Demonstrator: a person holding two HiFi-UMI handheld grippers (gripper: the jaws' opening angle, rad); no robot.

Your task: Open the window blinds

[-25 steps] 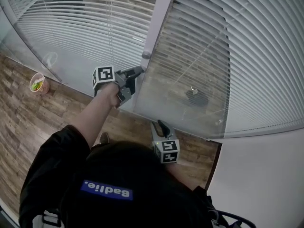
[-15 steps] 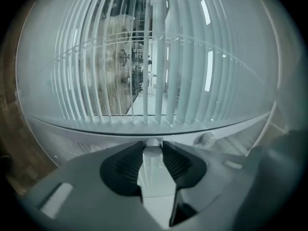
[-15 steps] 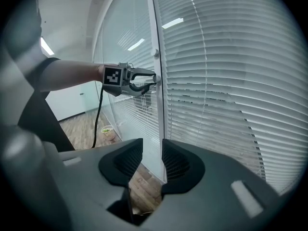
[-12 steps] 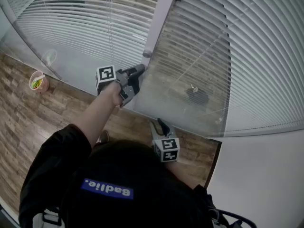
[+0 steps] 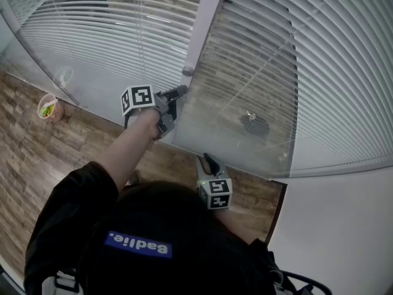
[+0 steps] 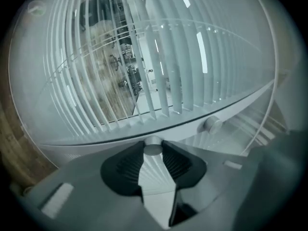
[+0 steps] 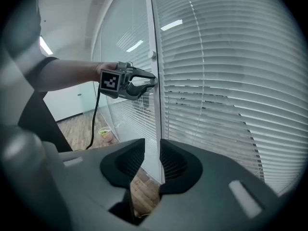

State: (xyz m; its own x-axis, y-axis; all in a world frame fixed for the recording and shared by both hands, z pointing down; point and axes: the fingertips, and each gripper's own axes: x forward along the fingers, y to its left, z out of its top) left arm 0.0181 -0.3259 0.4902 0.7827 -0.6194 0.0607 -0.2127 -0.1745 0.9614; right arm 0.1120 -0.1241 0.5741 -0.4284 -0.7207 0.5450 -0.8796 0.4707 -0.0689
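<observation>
My left gripper (image 6: 153, 155) has its jaws clenched on the small blind knob (image 6: 153, 148), which is probably stiff and slippery. My right gripper (image 7: 152, 146) has just been narrowing its jaws, and they hold nothing.

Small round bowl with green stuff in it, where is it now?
Head view, far left: the small round bowl sits on the brown wooden floor, close to the foot of the glass wall with white slatted blinds.

Glossy, smooth glass (image 5: 233, 143) covers matt white slats (image 5: 344, 66); the knob (image 6: 153, 149) looks satin metal; wood-grain floor (image 5: 31, 158) at nine o'clock.
</observation>
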